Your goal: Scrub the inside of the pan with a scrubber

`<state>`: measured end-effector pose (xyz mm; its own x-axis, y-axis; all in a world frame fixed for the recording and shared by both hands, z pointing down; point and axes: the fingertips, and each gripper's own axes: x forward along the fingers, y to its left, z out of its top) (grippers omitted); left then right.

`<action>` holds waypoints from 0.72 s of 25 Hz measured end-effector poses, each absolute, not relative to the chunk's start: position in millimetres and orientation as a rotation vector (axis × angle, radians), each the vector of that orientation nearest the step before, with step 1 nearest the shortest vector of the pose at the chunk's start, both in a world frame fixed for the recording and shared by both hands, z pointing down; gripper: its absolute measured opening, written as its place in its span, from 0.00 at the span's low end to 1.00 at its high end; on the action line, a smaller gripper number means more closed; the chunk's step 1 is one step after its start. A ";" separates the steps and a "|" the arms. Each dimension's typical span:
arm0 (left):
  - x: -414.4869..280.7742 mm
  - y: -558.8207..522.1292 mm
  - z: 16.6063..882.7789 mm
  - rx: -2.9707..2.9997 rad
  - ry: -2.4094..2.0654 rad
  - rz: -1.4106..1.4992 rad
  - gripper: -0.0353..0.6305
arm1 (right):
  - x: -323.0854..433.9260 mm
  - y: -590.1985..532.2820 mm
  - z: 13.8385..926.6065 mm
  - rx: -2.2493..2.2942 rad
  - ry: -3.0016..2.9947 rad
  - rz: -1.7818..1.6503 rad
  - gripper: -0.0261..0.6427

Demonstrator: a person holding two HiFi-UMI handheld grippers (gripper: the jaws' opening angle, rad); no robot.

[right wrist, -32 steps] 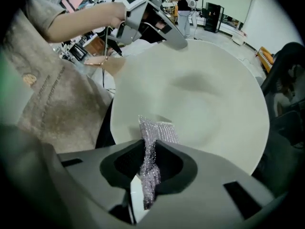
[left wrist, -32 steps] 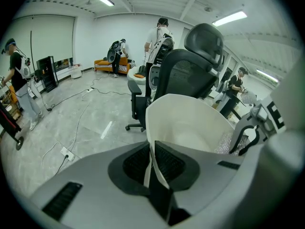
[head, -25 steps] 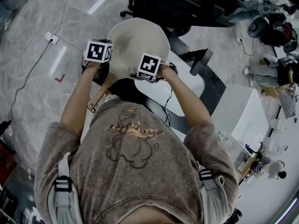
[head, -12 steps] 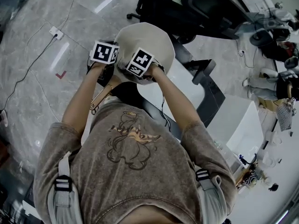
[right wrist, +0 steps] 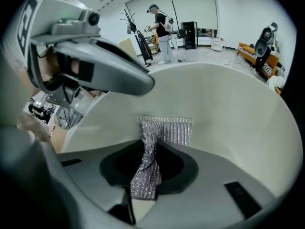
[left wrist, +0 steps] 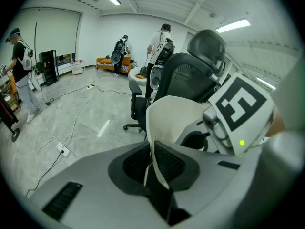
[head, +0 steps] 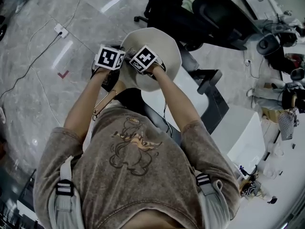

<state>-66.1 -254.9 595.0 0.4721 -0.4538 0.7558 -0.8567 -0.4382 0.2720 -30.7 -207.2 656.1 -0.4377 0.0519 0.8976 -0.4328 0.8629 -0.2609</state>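
I hold a cream pan (head: 164, 44) up in the air in front of me. My left gripper (left wrist: 153, 163) is shut on its thin rim (left wrist: 174, 116), which stands edge-on between the jaws. In the head view the left gripper (head: 110, 57) sits at the pan's left edge, and the right gripper (head: 143, 59) is close beside it, over the pan. My right gripper (right wrist: 147, 168) is shut on a silvery mesh scrubber (right wrist: 164, 130), whose free end lies flat against the pan's inner wall (right wrist: 228, 104). The left gripper (right wrist: 95, 66) shows at upper left of the right gripper view.
Black office chairs (head: 209, 13) stand just beyond the pan. A white table (head: 243, 123) is to my right. Cables and a power strip (head: 60, 30) lie on the grey floor to the left. Several people (left wrist: 159, 44) stand far off in the room.
The pan and both grippers have moved up and farther from me. The right gripper has slid left across the pan with the scrubber, ending close to the left gripper.
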 end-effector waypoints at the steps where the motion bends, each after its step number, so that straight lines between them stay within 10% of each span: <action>1: -66.1 -254.8 595.1 2.069 -1.081 0.796 0.12 | -28.8 -215.3 657.4 0.307 -1.962 0.560 0.19; 18: -67.1 -254.9 593.3 2.077 -1.069 0.796 0.12 | 58.4 -281.6 665.0 0.489 -1.786 0.261 0.18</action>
